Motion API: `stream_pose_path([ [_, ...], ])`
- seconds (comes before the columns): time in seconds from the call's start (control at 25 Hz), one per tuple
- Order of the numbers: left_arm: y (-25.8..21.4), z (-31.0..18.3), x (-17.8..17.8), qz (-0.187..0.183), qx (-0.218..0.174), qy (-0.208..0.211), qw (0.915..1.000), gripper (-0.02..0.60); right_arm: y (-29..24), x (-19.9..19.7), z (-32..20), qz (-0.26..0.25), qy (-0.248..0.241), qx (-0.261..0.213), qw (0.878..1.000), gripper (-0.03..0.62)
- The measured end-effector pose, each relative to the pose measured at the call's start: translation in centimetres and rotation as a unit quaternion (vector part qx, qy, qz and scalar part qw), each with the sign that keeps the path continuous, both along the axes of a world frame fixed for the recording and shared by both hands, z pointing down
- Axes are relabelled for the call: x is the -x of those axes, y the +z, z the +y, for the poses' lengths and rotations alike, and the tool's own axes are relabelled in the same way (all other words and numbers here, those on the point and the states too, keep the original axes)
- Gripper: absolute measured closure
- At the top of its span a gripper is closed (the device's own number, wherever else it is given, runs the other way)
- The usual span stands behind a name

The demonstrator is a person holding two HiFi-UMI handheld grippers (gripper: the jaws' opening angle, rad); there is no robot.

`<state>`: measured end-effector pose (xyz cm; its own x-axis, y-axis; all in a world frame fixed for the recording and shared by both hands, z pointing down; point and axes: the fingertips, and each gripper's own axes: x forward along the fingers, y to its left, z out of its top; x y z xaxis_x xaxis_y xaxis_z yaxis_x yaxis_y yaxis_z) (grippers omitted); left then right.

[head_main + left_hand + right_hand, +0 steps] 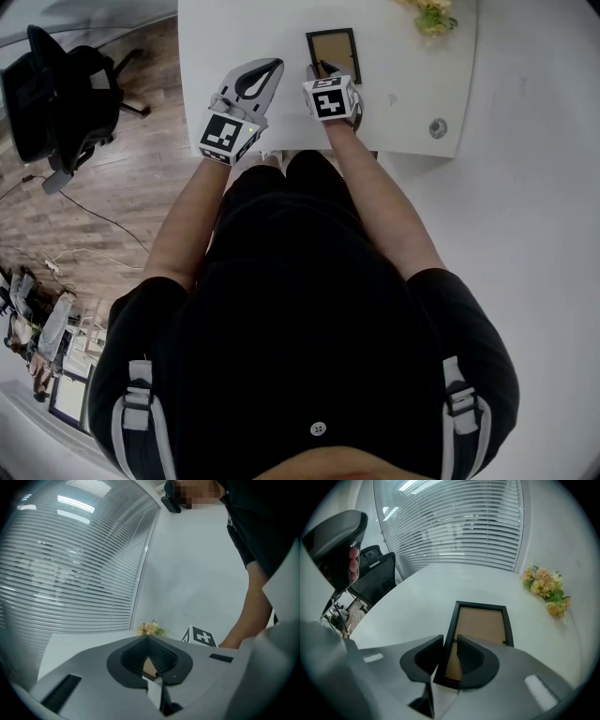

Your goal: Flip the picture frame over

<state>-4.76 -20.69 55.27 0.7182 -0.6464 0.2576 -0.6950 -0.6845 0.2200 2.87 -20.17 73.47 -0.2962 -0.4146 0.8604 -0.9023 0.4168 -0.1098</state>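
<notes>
Right gripper view | right gripper [450,640] jaws clamp picture frame [482,623] edge | left gripper [147,637] jaws closed

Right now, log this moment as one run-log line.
step: grasp for flip | picture frame: flat on table, brown side up | right gripper: shut on its side rail | left gripper: shut, empty

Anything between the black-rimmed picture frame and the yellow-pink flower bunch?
No: only bare white tabletop separates black-rimmed picture frame and yellow-pink flower bunch, per the right gripper view.
</notes>
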Motion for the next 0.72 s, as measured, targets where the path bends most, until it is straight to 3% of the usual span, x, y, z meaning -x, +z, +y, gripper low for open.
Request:
stream_pose_path([
  [0.16,0.3,0.4,0.4,0.002,0.007,-0.005,1.0000,0.577,0.3,0.3,0.1,0.003,0.002,0.007,1.000,0.518],
  [0.44,-0.1,1.0,0.4,0.003,0.004,-0.012,0.9999,0.577,0.8,-0.3,0.2,-0.021,0.048,0.030,0.998,0.542],
  [0.72,-0.7,2.3,0.4,-0.003,-0.003,-0.012,0.9999,0.577,-1.4,-0.9,0.2,-0.035,0.063,0.000,0.997,0.545],
])
